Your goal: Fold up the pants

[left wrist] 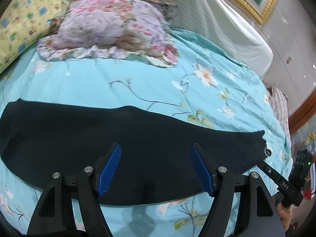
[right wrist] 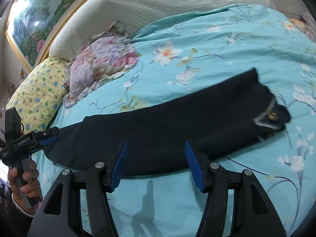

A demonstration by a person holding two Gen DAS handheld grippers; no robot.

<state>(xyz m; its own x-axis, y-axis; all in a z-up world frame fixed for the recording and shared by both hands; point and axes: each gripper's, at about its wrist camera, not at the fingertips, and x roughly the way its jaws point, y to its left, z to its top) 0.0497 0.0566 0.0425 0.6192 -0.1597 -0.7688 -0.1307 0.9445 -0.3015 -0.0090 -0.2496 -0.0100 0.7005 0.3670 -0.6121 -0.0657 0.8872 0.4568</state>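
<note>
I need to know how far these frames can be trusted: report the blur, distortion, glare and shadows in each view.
Left wrist view: strong fisheye bowing with dark corners; the floral pillow is smeared by motion blur; the black pants show almost no fabric detail. Right wrist view: same bowing; the pants' waistband end is blurred; light glares on the framed painting; gripper shadows fall on the turquoise bedspread.

"DAS" is printed in white on the black body of the right gripper [left wrist: 284, 184] seen from the left wrist, "GenRobot.AI" is printed in white on the left gripper [right wrist: 49, 141] seen from the right wrist, smaller lettering below it is unreadable.
</note>
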